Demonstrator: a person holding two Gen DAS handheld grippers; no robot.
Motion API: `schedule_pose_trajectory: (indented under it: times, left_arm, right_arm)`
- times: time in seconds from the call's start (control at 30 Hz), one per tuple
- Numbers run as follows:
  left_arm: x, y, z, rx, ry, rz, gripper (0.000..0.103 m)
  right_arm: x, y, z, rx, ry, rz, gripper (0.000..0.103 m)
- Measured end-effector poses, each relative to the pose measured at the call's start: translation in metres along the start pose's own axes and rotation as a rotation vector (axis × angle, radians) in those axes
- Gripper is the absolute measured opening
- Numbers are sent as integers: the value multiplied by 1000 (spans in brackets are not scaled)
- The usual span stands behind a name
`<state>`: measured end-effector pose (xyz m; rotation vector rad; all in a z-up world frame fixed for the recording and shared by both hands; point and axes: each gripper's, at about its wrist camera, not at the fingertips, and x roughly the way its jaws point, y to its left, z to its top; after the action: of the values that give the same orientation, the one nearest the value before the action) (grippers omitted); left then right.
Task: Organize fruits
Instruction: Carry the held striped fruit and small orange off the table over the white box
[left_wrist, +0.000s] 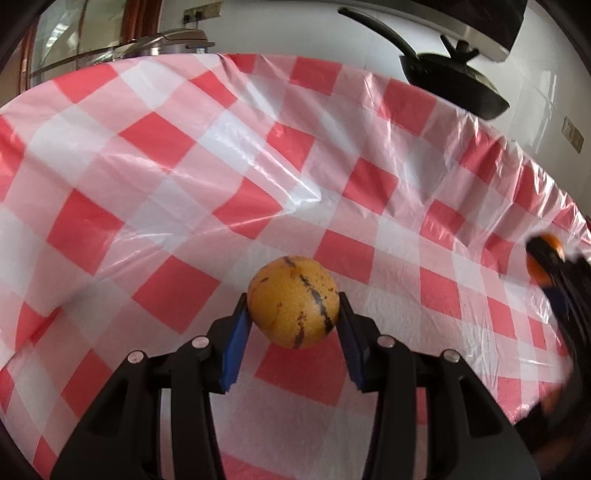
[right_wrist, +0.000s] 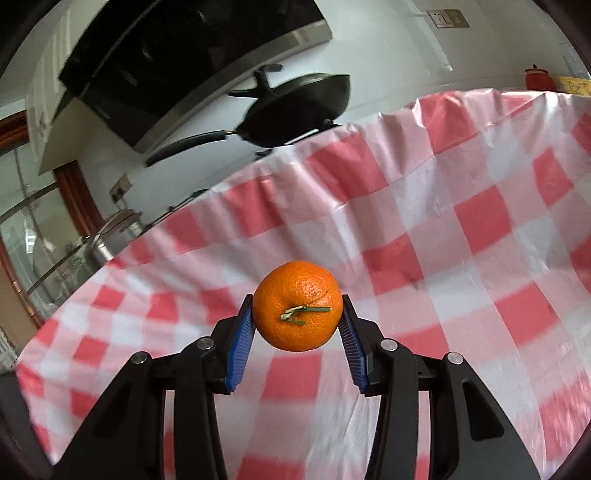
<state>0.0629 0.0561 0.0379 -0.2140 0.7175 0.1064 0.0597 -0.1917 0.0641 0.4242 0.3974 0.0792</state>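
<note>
Checked tablecloth (left_wrist: 166, 155) below: left tool (left_wrist: 293, 306) clamps speckled yellow fruit (left_wrist: 293, 301), right tool (right_wrist: 297, 314) clamps orange (right_wrist: 297, 310).

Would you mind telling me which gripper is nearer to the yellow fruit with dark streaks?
Left. The left gripper is shut on the yellow fruit, blue pads touching both sides. The right gripper holds an orange, apart at the left view's right edge.

A red-and-white checked tablecloth (left_wrist: 258, 155) covers the table before a white wall (right_wrist: 388, 44), black pan (right_wrist: 306, 99) and range hood (right_wrist: 177, 70).
</note>
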Motion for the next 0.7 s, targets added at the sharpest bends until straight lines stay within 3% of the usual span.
schedule_pose_trajectory:
  times: [0.27,0.57,0.7]
  left_arm:
    - [-63,21,-40,-3,-31,60,45]
    - [-131,46,-95,54,-1,116,45]
    - [-155,55,-118,93,3,120,45]
  right_arm:
    - [-93,26,-33,-104,104,57,45]
    - [-138,26,-69,-186,243,53,45]
    - [-159,27,-83,-196,265,77,45]
